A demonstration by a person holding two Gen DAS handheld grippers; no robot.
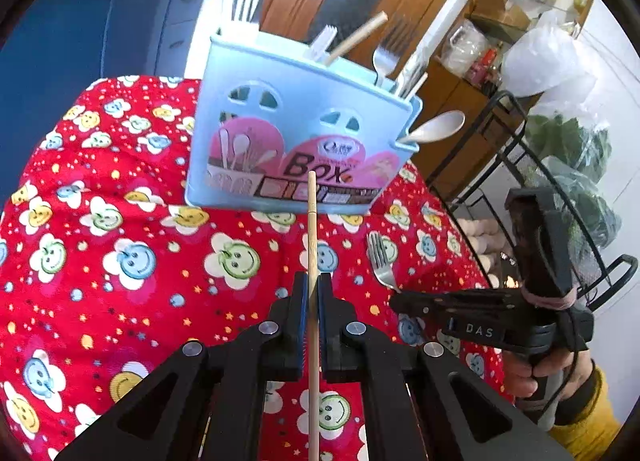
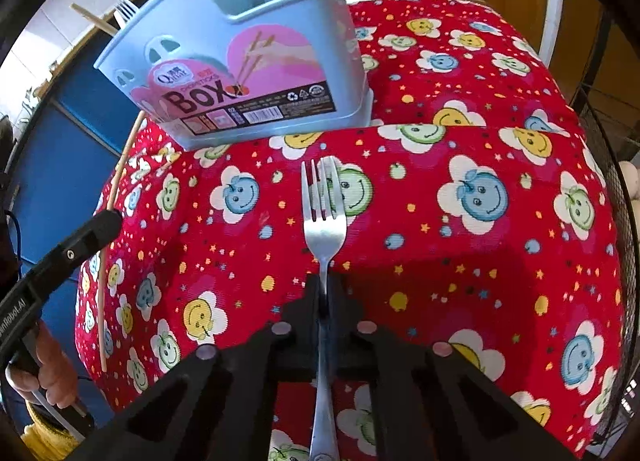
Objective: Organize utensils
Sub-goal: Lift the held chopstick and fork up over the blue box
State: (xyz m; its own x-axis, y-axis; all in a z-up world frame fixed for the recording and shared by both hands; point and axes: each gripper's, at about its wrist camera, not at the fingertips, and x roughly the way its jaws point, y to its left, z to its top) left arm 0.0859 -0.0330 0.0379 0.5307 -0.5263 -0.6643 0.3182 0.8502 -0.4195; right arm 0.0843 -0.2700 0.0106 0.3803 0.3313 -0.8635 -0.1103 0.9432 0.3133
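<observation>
Wooden, thin and pale, the chopstick (image 1: 312, 229) sits clamped in our left gripper (image 1: 313, 289), tip toward the light-blue plastic utensil box (image 1: 296, 129) on the red smiley-print cloth (image 1: 120, 261). Our right gripper (image 2: 325, 289) pinches the steel fork (image 2: 323, 217) by its neck. We judge both need lifting above the rim, then lowering upright. The box already holds forks, a chopstick and a pale spoon (image 1: 436, 125).

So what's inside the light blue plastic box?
Sticking out of the light blue plastic box are metal forks, a white spoon and a wooden chopstick. Their lower ends and the box's bottom are hidden by its walls.
</observation>
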